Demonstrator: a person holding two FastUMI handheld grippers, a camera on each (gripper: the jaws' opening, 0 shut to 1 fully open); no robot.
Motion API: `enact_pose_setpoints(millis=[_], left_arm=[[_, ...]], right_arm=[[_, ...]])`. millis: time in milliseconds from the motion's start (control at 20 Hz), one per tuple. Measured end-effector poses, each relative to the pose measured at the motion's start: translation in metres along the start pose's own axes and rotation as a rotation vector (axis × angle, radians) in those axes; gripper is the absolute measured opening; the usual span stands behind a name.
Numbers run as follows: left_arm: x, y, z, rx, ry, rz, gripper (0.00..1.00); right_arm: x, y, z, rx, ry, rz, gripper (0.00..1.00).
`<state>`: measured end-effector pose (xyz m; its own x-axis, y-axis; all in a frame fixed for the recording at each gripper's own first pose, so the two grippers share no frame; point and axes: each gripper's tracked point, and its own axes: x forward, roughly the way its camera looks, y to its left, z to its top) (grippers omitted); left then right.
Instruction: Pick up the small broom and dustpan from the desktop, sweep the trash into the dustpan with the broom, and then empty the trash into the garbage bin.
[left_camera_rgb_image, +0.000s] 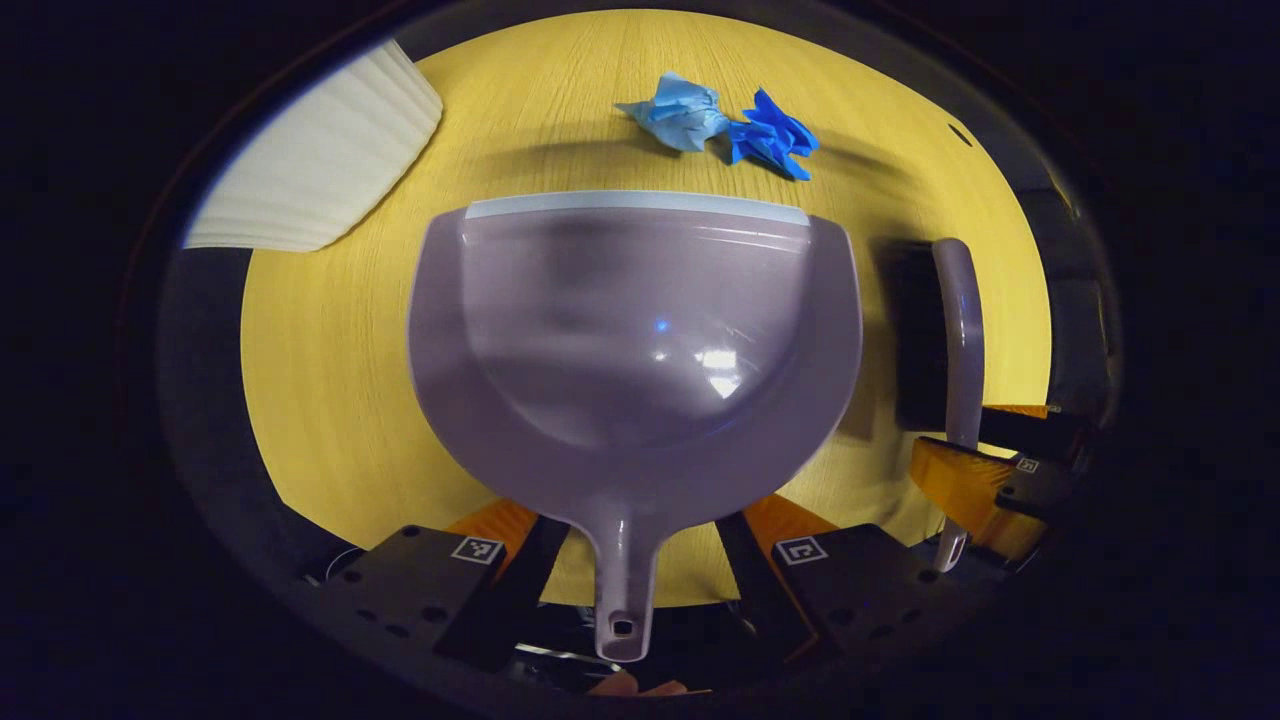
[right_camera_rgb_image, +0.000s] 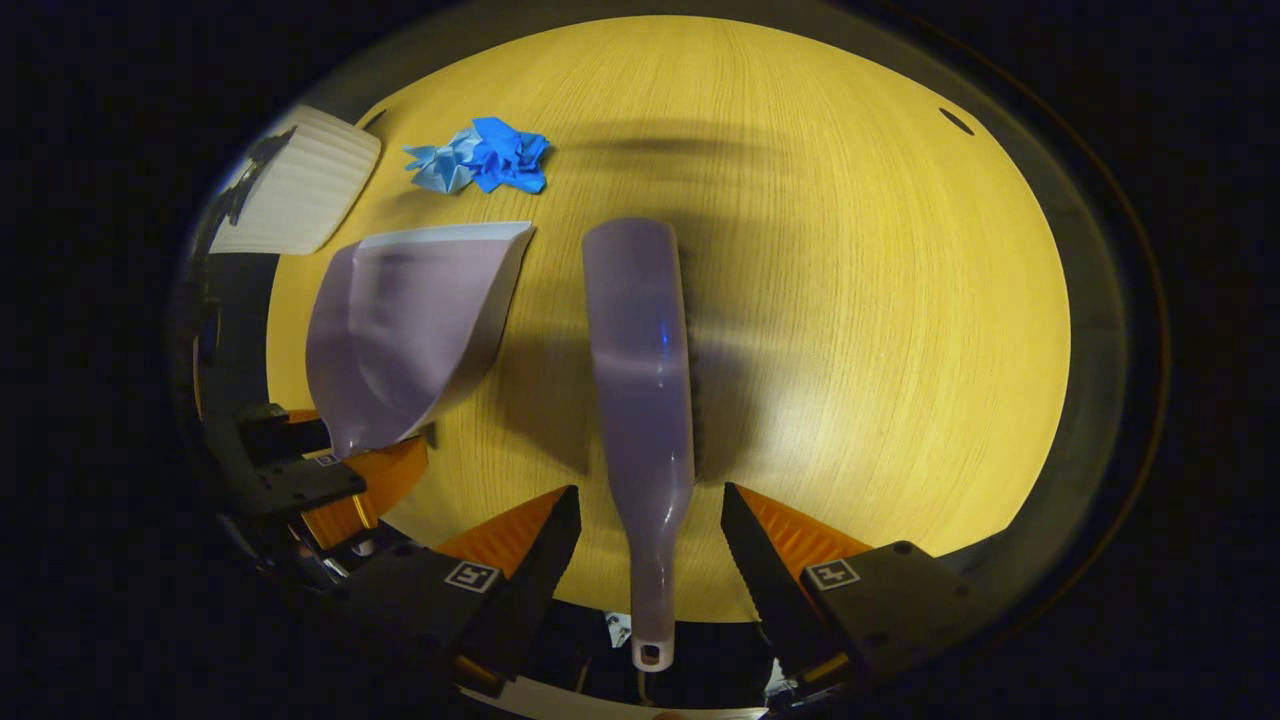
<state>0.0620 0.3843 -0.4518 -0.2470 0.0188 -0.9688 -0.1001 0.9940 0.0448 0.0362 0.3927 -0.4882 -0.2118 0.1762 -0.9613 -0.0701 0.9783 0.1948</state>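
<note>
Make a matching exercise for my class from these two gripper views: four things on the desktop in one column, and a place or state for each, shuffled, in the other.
Things:
1. Lilac plastic dustpan
2. Lilac plastic small broom
3. Crumpled blue paper scraps
4. White ribbed garbage bin

Places or states:
A. At the yellow wooden desktop's far left edge
B. Handle between the open left gripper's fingers
C. Just beyond the dustpan's front lip
D. Handle between the open right gripper's fingers

Pairs: 1-B, 2-D, 3-C, 4-A

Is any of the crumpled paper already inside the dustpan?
No, the dustpan is empty; both paper wads lie on the desktop beyond its lip.
</note>
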Motion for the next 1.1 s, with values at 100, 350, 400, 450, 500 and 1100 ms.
enact_pose_setpoints(millis=[100, 350, 400, 450, 500, 1100], left_arm=[[0.002, 0.002, 0.002, 0.015, -0.003, 0.02, 0.8], [0.005, 0.002, -0.002, 0.005, 0.011, 0.003, 0.51], [0.008, 0.001, -0.004, 0.0, 0.017, -0.006, 0.45], [0.008, 0.001, -0.004, 0.006, 0.016, -0.01, 0.38], [0.008, 0.003, -0.006, 0.026, 0.013, 0.0, 0.35], [-0.001, 0.005, -0.003, 0.118, -0.063, -0.006, 0.27]], right_arm=[[0.001, -0.003, -0.001, -0.006, 0.002, -0.01, 0.77], [-0.002, -0.002, 0.001, -0.018, 0.016, 0.008, 0.47], [0.005, -0.001, 0.001, -0.026, 0.017, 0.012, 0.45], [0.006, -0.002, 0.001, -0.032, 0.015, 0.011, 0.42], [0.006, -0.002, 0.001, -0.028, 0.014, 0.013, 0.31], [-0.015, -0.005, 0.012, -0.03, -0.027, 0.097, 0.26]])
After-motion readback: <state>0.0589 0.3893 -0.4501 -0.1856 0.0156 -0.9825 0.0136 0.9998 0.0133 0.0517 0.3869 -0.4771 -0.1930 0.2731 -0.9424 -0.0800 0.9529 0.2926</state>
